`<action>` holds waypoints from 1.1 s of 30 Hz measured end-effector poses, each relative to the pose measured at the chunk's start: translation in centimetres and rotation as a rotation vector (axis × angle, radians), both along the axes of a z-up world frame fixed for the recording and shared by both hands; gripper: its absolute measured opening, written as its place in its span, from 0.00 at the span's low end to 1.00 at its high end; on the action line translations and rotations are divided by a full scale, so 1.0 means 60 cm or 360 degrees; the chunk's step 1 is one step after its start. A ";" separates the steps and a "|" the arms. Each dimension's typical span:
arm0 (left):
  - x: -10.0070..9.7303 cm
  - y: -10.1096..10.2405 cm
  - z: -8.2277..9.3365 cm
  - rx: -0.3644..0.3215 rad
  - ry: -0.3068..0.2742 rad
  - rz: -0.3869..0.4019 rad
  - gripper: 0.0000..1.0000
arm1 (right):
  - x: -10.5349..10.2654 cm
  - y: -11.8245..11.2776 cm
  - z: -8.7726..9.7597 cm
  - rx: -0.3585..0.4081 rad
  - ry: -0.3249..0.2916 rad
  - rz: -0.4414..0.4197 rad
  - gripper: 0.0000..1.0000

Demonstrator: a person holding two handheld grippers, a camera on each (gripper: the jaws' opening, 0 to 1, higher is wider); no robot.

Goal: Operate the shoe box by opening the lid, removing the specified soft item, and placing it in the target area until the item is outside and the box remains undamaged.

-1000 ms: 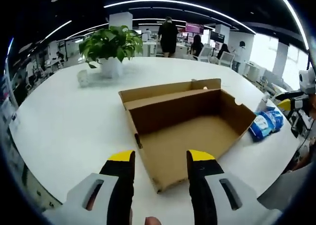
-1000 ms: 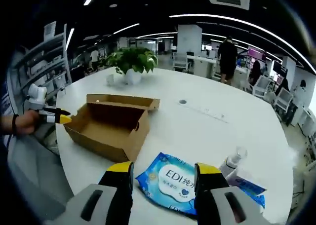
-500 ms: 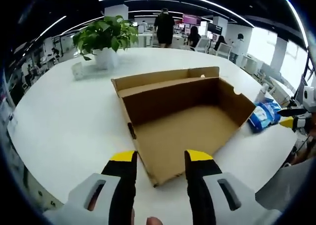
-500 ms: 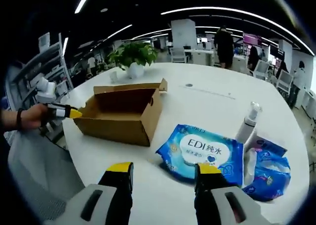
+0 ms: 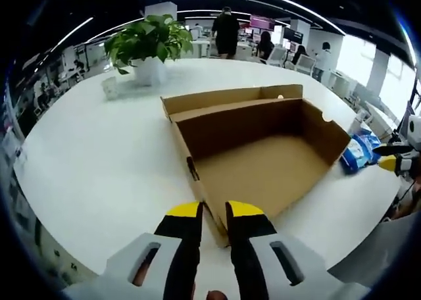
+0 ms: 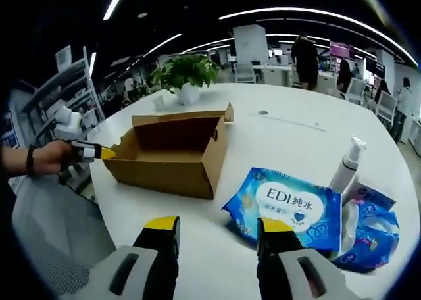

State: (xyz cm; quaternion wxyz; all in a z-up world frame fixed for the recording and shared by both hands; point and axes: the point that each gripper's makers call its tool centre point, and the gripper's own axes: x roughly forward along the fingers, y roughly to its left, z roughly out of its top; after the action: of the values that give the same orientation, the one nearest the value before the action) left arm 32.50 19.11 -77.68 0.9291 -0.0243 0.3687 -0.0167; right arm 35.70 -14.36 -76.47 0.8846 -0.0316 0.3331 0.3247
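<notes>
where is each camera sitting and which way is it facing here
Left gripper view: rides on the left gripper, looking across the open shoe box toward the potted plant; its jaws, nearly closed, straddle the box's near corner.
Right gripper view: rides on the right gripper, looking over the wipes pack toward the box; its jaws stand apart, and the person's hand holds the left gripper at the box's far end.
Shared: box, plant, white table, wipes pack.

Open-plan office: white round table (image 5: 85, 162), potted plant (image 5: 148, 47), ceiling light strips (image 6: 296, 12), shelving (image 6: 66, 89).
</notes>
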 end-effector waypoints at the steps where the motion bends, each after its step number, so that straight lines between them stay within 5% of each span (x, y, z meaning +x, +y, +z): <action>1: 0.000 0.001 0.000 0.0007 0.0001 -0.0003 0.13 | 0.004 0.002 0.003 0.0005 -0.0003 0.0000 0.44; 19: 0.002 0.021 -0.005 0.0072 0.0011 0.0014 0.03 | 0.125 0.058 0.050 0.0070 -0.0053 -0.0027 0.38; 33: 0.005 0.023 -0.013 0.0083 0.0011 0.0004 0.03 | 0.243 0.104 0.030 0.0209 0.0063 -0.0232 0.32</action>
State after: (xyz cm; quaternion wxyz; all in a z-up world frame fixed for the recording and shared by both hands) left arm 32.83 20.51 -78.45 0.9282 -0.0006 0.3720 -0.0058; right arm 50.29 -8.13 -74.65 0.8994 0.0571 0.3298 0.2811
